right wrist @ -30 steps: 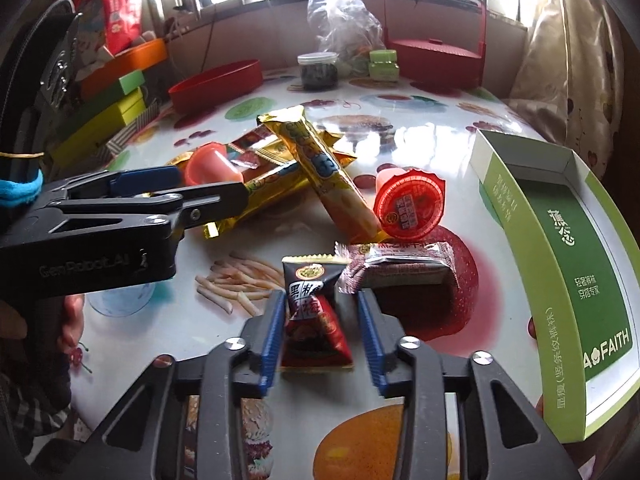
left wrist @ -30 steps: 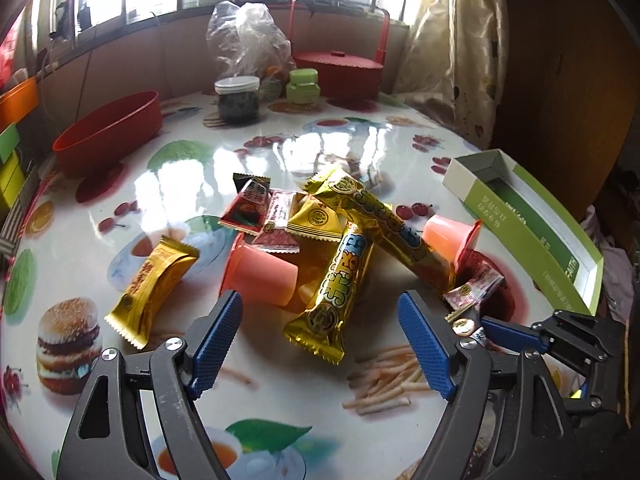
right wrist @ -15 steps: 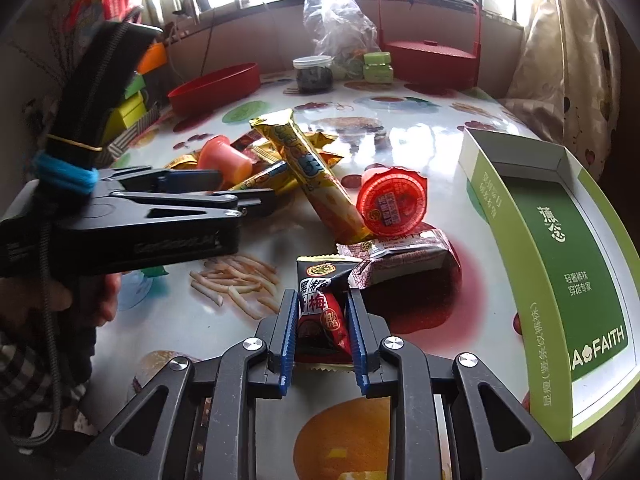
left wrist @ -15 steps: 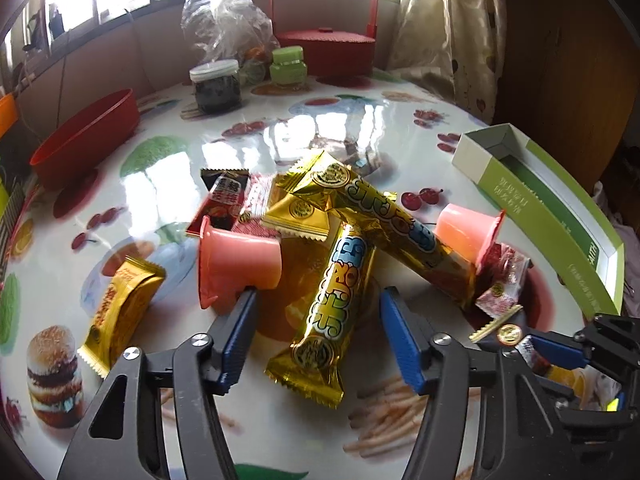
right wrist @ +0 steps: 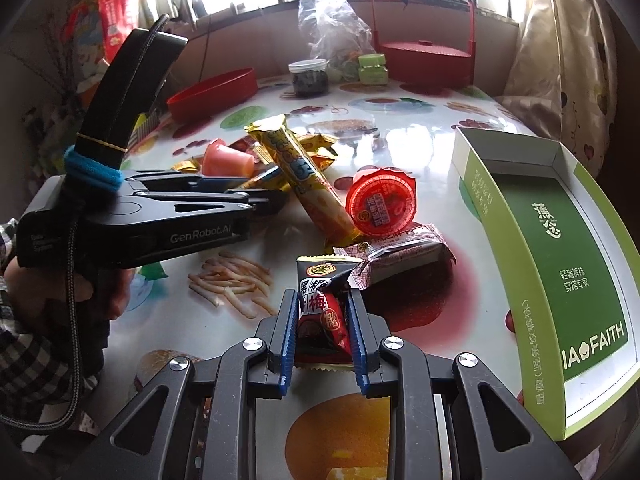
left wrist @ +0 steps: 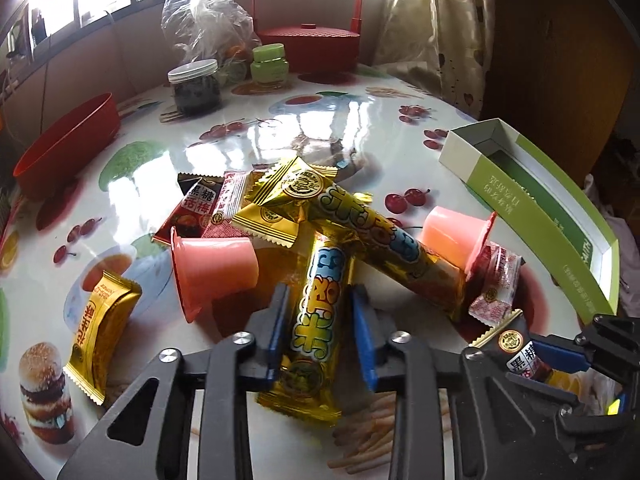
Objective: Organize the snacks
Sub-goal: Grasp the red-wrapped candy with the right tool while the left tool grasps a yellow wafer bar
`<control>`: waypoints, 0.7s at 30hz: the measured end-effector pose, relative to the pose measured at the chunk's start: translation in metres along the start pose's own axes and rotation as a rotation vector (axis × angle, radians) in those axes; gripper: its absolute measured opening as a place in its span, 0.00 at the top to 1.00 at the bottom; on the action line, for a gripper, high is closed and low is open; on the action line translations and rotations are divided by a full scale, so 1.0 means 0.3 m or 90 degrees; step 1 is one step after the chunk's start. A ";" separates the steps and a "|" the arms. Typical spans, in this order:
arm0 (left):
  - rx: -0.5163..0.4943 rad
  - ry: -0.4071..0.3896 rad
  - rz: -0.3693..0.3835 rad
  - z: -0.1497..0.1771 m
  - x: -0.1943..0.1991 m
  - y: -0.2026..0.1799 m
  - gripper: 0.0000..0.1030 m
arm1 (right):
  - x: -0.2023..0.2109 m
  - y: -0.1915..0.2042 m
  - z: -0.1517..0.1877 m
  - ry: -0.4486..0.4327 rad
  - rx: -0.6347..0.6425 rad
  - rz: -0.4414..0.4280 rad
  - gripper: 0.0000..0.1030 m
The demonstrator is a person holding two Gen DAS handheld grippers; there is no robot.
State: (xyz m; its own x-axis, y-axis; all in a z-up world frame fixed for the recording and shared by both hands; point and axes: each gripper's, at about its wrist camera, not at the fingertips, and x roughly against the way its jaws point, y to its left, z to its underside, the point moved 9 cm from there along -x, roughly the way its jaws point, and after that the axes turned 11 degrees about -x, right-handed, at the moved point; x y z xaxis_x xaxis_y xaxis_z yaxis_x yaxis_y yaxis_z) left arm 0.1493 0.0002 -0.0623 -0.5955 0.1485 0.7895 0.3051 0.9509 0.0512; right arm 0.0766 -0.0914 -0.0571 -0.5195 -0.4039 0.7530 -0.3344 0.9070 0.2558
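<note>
Snacks lie heaped mid-table. My left gripper point(left wrist: 320, 290) is closing, its blue pads against both sides of a gold snack stick point(left wrist: 316, 344) that lies lengthwise between them; the right wrist view shows it from the side point(right wrist: 276, 200). A second gold stick point(left wrist: 384, 240) crosses behind it. One pink jelly cup point(left wrist: 212, 268) lies tipped just to the left, another point(left wrist: 452, 236) to the right. My right gripper point(right wrist: 321, 296) is shut on a dark red plum candy packet point(right wrist: 320, 320), squeezed between its pads. An open green and white box point(right wrist: 560, 240) stands to the right.
A yellow packet point(left wrist: 100, 332) lies alone at the left. At the back stand a red bowl point(left wrist: 68, 148), a dark jar point(left wrist: 195, 88), a green jar point(left wrist: 270, 64), a plastic bag point(left wrist: 204, 12) and a red handled basket point(left wrist: 310, 46). A curtain hangs at the back right.
My left gripper moved forward over the gold stick and its wide jaws closed in on it. My right gripper's jaws closed on the plum packet and stayed in place.
</note>
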 end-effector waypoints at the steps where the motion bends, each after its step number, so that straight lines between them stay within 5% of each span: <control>1: 0.002 0.000 0.005 0.002 0.003 -0.003 0.75 | 0.002 0.002 0.000 -0.001 0.002 -0.002 0.78; 21: 0.087 -0.019 0.014 0.099 0.129 0.019 0.77 | 0.027 0.028 -0.001 -0.011 0.012 -0.038 0.78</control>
State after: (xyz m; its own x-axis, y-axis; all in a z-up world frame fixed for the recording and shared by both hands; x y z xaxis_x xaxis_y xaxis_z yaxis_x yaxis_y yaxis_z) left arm 0.1057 0.0194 -0.0496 -0.6118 0.1751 0.7714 0.2153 0.9752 -0.0505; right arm 0.0697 -0.0871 -0.0486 -0.5115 -0.4599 0.7259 -0.3808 0.8786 0.2884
